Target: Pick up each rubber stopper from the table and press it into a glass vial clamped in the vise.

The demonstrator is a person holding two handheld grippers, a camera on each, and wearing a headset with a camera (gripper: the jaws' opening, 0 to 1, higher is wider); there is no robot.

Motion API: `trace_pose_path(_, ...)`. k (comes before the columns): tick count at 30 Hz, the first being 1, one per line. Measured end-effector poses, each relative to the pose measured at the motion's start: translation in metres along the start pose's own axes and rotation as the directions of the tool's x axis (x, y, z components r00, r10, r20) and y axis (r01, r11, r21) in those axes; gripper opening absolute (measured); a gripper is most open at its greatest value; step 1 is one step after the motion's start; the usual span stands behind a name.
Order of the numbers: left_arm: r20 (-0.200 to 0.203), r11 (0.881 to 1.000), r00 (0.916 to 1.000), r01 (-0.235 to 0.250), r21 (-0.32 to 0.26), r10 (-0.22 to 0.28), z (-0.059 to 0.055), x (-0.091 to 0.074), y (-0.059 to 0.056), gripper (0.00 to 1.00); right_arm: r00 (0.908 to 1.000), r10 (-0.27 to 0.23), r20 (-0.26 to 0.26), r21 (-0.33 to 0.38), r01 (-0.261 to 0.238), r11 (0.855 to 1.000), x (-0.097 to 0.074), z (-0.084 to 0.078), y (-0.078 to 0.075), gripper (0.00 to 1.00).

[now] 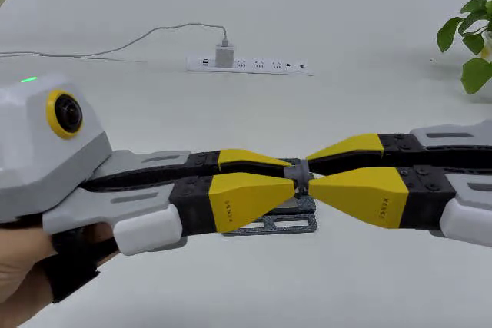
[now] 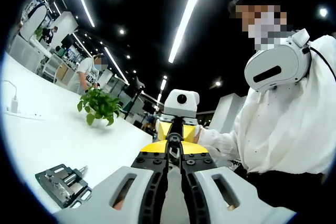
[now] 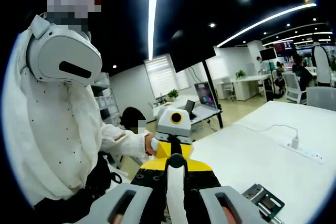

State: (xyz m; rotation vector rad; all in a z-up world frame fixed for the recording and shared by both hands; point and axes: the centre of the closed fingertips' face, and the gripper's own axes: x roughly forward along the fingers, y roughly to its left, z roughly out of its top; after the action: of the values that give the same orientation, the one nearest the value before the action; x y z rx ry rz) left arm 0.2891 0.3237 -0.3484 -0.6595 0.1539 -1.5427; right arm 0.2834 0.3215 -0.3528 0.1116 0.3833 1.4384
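Right now left gripper (image 1: 293, 176) and right gripper (image 1: 310, 176) meet tip to tip, both jaw pairs pinched on grey rubber stopper (image 1: 300, 172) (small, partly hidden), held just above vise (image 1: 269, 226) on white table (image 1: 231, 5).

Holding left gripper (image 1: 289, 172) level, reaching in from the left, and right gripper (image 1: 313, 174) level from the right, aimed straight at each other and meeting tip to tip. Pinching both pairs of jaws in to a point. Wrapping left hand (image 1: 19, 266) around the rear of its gripper, low at the near edge; gripping the other from behind with right hand (image 2: 203, 136), white sleeves down to the wrists, forearms reaching forward from the body
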Motion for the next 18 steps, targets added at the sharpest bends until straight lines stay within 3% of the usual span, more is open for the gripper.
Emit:
trace_pose_path(10,-0.011,0.999,0.9993,-0.035,0.021,0.036,-0.006,-0.004,0.007,0.04,0.9999,-0.013,-0.008,0.019,0.013,1.0,0.003,-0.002,-0.004,0.05)
trace_pose_path(18,-0.013,0.996,0.9968,-0.079,0.028,0.079,-0.009,-0.012,0.013,0.13,0.9996,-0.013,-0.025,0.03,0.014,0.999,0.007,-0.003,-0.009,0.05)
